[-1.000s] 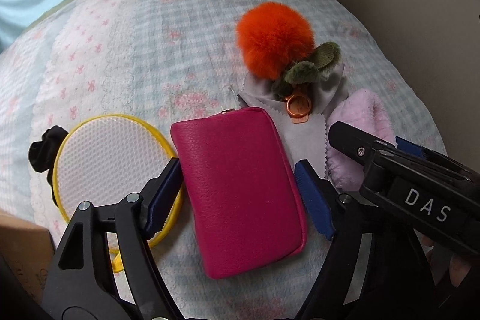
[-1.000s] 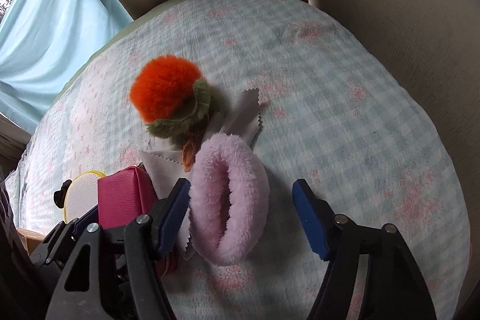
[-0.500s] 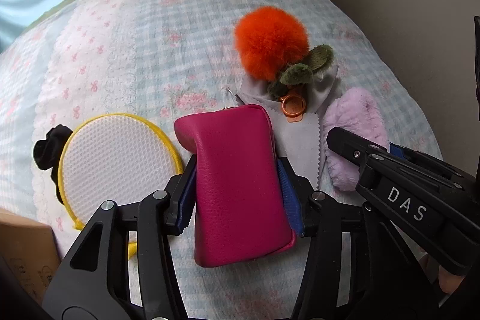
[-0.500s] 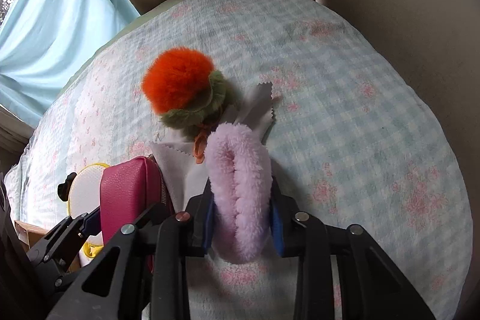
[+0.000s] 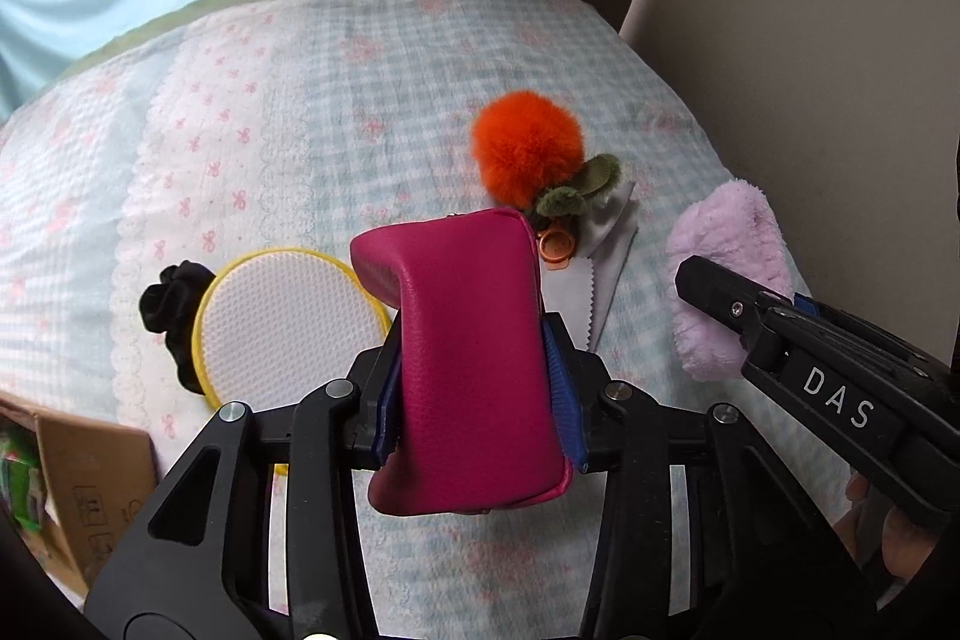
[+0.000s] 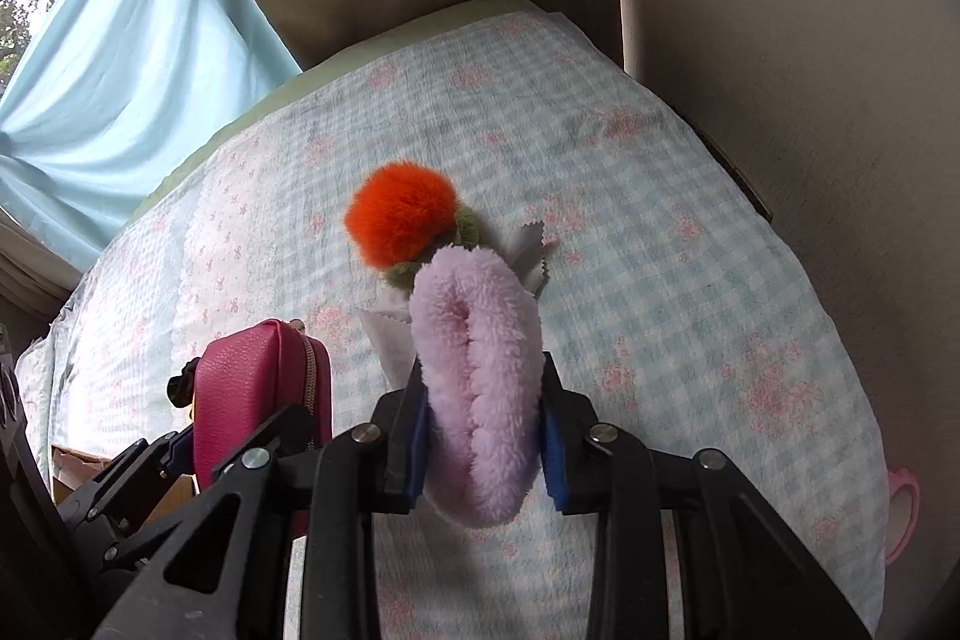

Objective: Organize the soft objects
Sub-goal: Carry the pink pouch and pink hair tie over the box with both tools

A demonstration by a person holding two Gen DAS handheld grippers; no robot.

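Your left gripper (image 5: 474, 388) clamps the magenta pouch (image 5: 468, 364), your right gripper (image 6: 483, 436) the lilac scrunchie (image 6: 477, 388), above the checked floral quilt (image 6: 660, 232); blue curtain (image 6: 132, 52) upper left.

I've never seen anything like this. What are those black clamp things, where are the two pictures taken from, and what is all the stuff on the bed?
No robot here: a person holds two hand-held grippers, each carrying a forward-looking camera. One picture is from the left gripper, shut on a magenta zip pouch; the other from the right gripper, shut on a fluffy lilac scrunchie. On the checked quilt lie an orange pompom charm, a grey cloth, a yellow-rimmed round pad and a black scrunchie.
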